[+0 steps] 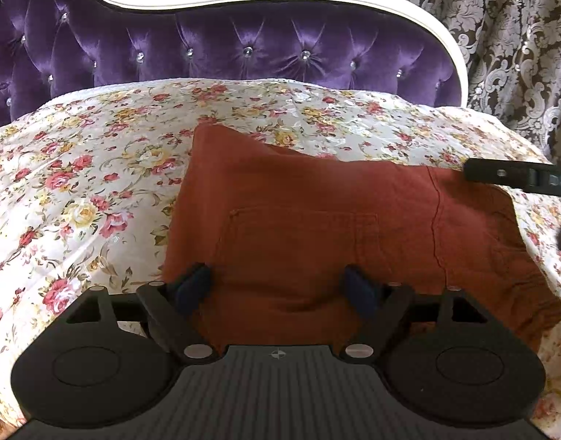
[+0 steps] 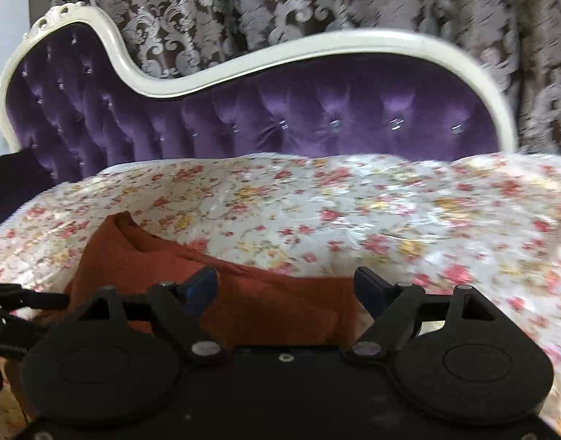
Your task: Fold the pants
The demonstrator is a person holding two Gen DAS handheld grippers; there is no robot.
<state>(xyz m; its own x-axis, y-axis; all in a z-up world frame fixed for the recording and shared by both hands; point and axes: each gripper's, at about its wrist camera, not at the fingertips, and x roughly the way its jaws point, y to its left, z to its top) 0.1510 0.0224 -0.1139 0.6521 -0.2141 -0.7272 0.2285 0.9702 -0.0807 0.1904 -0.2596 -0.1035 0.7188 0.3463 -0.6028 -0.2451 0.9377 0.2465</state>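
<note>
Rust-orange pants lie folded into a compact bundle on a floral bedspread, just ahead of and partly beneath both claws; a purple tufted headboard stands well beyond them. The fold looks nearly finished; the step in hand appears to be letting go of the cloth and tidying it. The left gripper hovers low over the near edge of the bundle, jaws spread wide with cloth lying between them; whether the pads touch the cloth is unclear, but they do not pinch it. The right gripper is also wide open and holds nothing; the bundle's right end lies below its left finger. The next move likely calls for smoothing the raised far-left corner, or one last fold.
</note>
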